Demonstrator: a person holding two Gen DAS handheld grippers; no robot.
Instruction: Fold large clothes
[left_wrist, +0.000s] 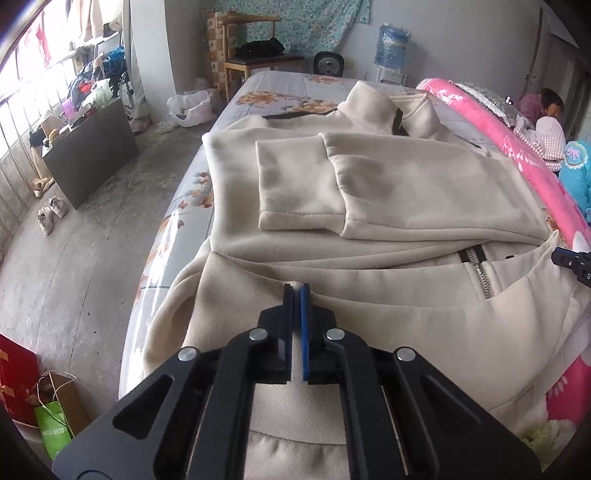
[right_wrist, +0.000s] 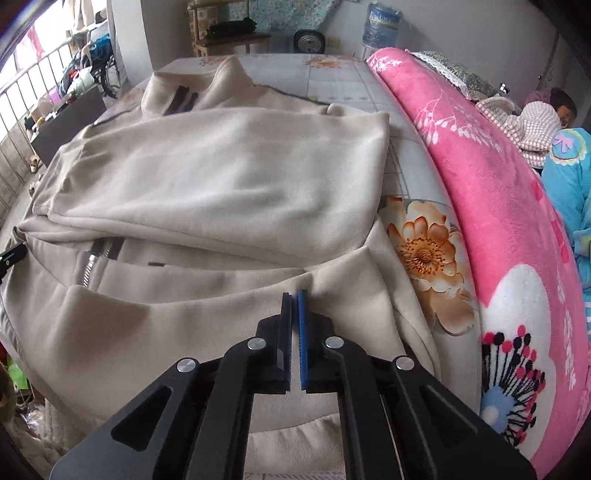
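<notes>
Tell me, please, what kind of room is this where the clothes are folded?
Most likely a bedroom in a home. The beige jacket lies on a bed with a floral sheet, a pink blanket runs along its side, and a water dispenser bottle stands by the far wall.

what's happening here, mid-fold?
A person with a handheld gripper in each hand is folding a beige zip jacket laid on a floral bedsheet. Both sleeves are already folded across the chest. The left gripper and right gripper have their jaws shut, each apparently pinching the folded-up bottom edge of the jacket. A pink blanket lies alongside.
</notes>
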